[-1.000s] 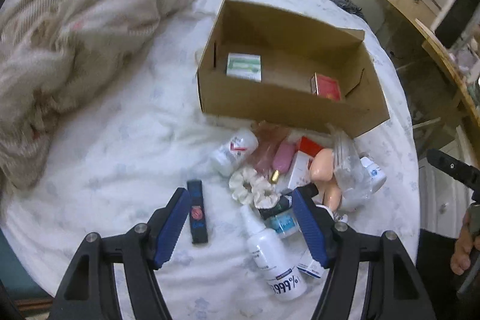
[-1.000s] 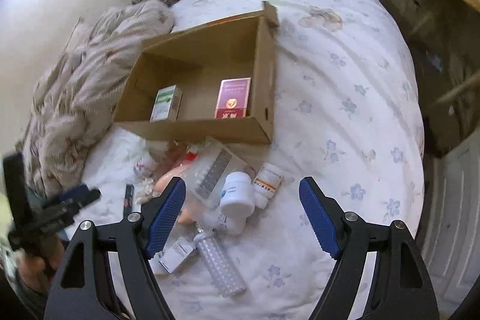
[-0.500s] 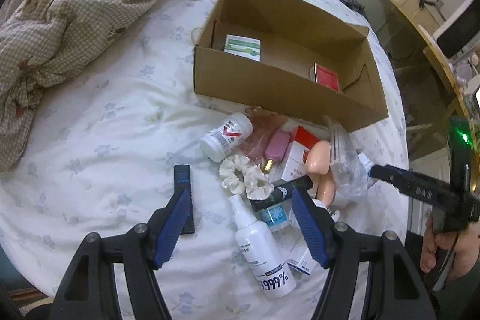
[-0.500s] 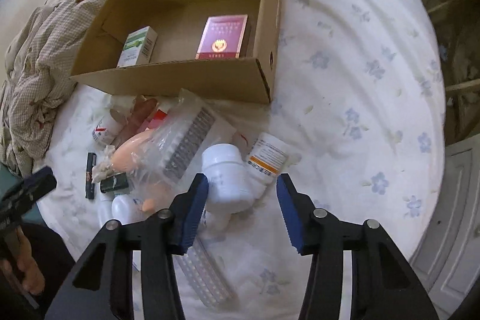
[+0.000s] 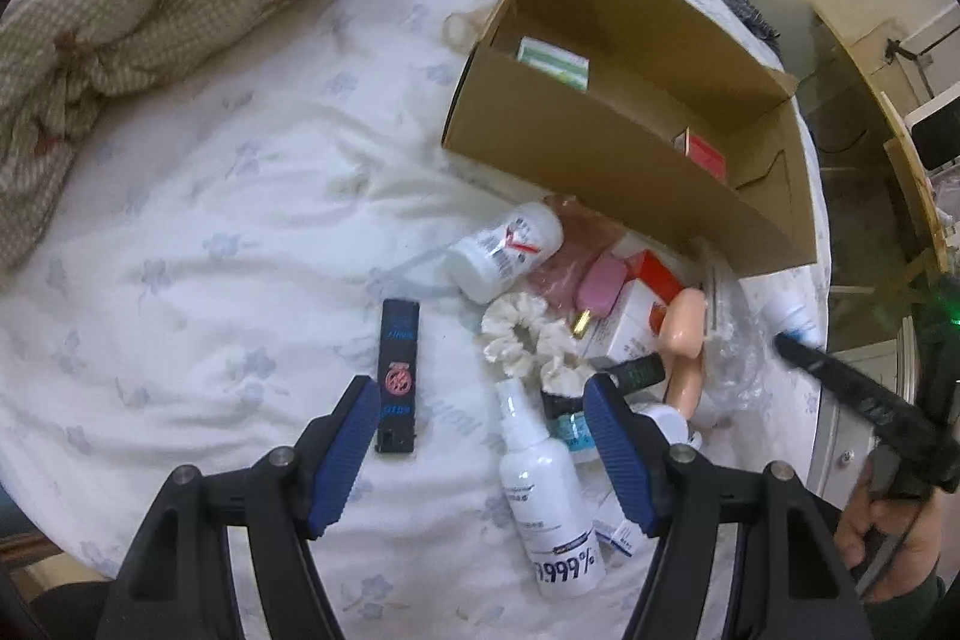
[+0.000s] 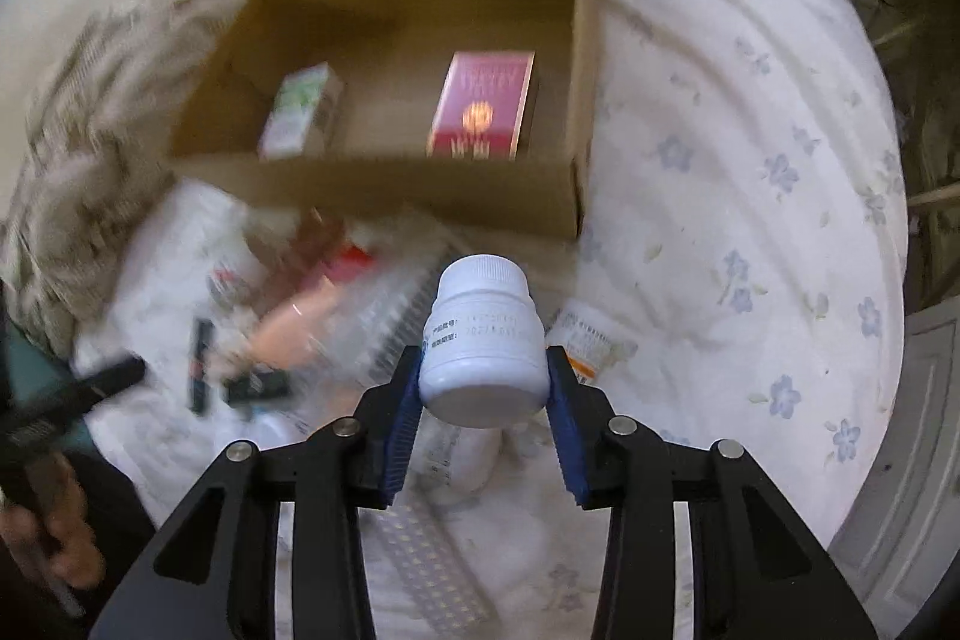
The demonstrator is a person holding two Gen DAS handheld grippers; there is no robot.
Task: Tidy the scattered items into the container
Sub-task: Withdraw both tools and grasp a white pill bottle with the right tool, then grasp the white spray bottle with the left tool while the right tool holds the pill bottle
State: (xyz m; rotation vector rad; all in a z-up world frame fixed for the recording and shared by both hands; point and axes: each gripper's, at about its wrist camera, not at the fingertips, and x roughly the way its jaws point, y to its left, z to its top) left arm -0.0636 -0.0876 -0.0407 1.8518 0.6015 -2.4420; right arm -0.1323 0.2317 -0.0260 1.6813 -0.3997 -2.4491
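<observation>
The right tongs (image 6: 483,394) clamp a white pill bottle (image 6: 483,349), held clear of the bed (image 6: 720,280) just short of the cardboard box's (image 6: 420,196) near wall. Bare sheet lies open to the right of the box. The left tongs (image 5: 480,451) gape wide over the clutter, spray bottle (image 5: 555,502) between them. Half a second ago the right tongs were still spread around that bottle on the bed.

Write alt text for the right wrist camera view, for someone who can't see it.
The right gripper is shut on a white pill bottle, held above a flowered bedsheet. Ahead sits an open cardboard box holding a red box and a green-and-white box; blurred clutter lies to the left.
</observation>
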